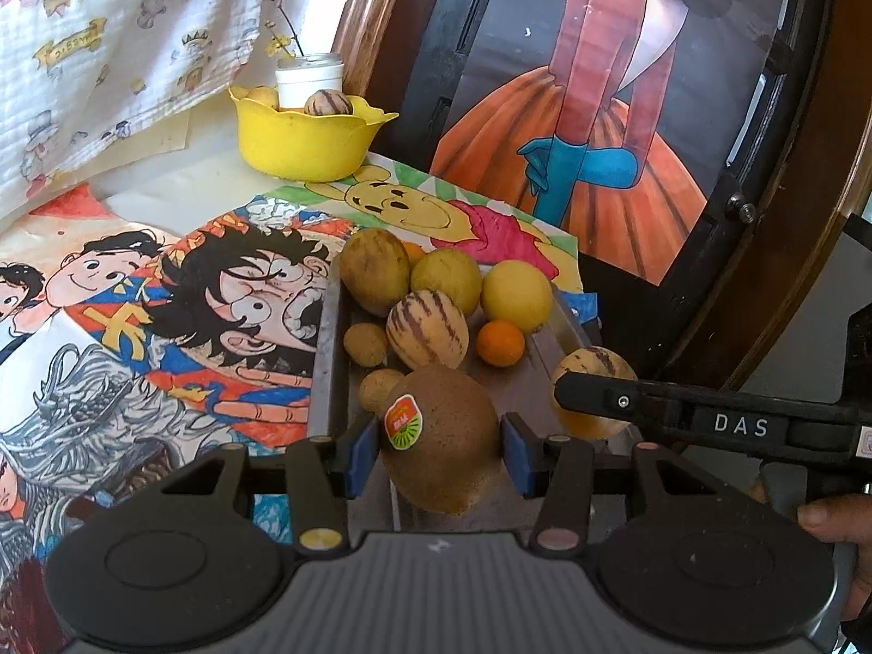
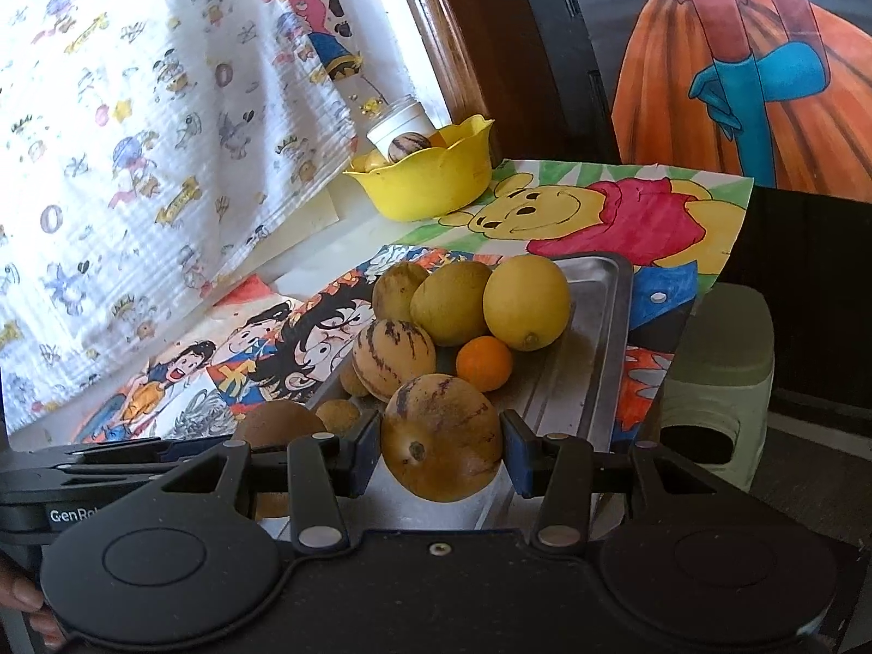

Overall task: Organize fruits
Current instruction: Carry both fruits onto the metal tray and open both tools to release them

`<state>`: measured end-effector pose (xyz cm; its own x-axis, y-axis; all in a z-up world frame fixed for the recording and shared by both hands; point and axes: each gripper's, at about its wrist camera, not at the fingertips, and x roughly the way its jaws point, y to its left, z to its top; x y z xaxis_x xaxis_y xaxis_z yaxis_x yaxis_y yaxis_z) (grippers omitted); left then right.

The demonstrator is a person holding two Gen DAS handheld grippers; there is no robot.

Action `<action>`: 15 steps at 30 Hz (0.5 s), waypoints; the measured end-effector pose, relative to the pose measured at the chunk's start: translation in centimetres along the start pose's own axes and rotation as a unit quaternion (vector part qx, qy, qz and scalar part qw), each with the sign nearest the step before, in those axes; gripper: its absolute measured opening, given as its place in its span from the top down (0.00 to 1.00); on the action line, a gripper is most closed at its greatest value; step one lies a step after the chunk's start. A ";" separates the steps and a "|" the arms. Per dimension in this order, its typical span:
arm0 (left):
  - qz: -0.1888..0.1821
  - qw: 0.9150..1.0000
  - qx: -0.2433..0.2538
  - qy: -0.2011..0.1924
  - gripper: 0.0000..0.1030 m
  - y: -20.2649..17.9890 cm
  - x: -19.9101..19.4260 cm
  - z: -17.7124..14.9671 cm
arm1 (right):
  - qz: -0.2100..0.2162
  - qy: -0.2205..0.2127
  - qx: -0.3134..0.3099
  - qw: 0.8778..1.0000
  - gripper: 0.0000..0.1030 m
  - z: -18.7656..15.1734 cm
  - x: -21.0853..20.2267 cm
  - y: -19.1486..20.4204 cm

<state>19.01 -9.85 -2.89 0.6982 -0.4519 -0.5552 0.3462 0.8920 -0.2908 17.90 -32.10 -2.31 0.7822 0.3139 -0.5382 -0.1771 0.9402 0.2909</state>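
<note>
Fruits fill a metal tray [image 2: 610, 327]; the left gripper [image 1: 440, 449] clamps a brown stickered kiwi [image 1: 444, 436], the right gripper [image 2: 441, 449] clamps a purple-streaked yellow melon [image 2: 441, 436].

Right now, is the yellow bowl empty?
No. The yellow bowl holds a striped fruit, a yellow fruit and a white jar.
</note>
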 end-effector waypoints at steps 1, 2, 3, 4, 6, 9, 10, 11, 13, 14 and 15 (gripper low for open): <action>0.001 1.000 -0.001 0.001 0.50 0.0 0.0 -0.1 | -0.003 -0.002 -0.003 1.000 0.53 -0.1 0.0 0.1; 0.001 1.000 -0.002 0.001 0.50 0.1 0.1 -0.2 | -0.006 -0.003 -0.006 1.000 0.53 -0.2 0.0 0.1; 0.002 1.000 -0.002 0.002 0.50 0.1 0.1 -0.2 | -0.009 -0.004 -0.010 1.000 0.53 -0.3 0.1 0.2; 0.003 1.000 -0.003 0.002 0.50 0.2 0.1 -0.3 | -0.011 -0.004 -0.013 1.000 0.53 -0.4 0.1 0.2; 0.004 1.000 -0.005 0.003 0.50 0.3 0.1 -0.4 | -0.011 -0.003 -0.014 1.000 0.53 -0.6 0.2 0.2; 0.003 1.000 -0.011 0.006 0.49 0.5 0.2 -0.6 | -0.008 0.001 -0.009 1.000 0.53 -0.9 0.4 0.0; 0.002 1.000 -0.014 0.007 0.49 0.5 0.2 -0.6 | -0.008 0.002 -0.008 1.000 0.53 -1.0 0.5 0.0; 0.002 1.000 -0.016 0.008 0.49 0.6 0.2 -0.7 | -0.008 0.002 -0.007 1.000 0.53 -1.0 0.5 -0.1; 0.002 1.000 -0.017 0.007 0.49 0.7 0.2 -0.8 | -0.009 0.003 -0.004 1.000 0.53 -1.2 0.6 -0.2; 0.002 1.000 -0.018 0.007 0.49 0.7 0.2 -0.8 | -0.010 0.003 -0.003 1.000 0.53 -1.3 0.6 -0.2; 0.002 1.000 -0.019 0.006 0.49 0.7 0.2 -0.8 | -0.011 0.004 -0.002 1.000 0.53 -1.4 0.6 -0.3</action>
<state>18.92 -9.32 -3.82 0.6916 -0.4493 -0.5656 0.3201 0.8926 -0.3176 17.56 -31.99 -3.79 0.7813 0.2942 -0.5504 -0.1623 0.9473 0.2760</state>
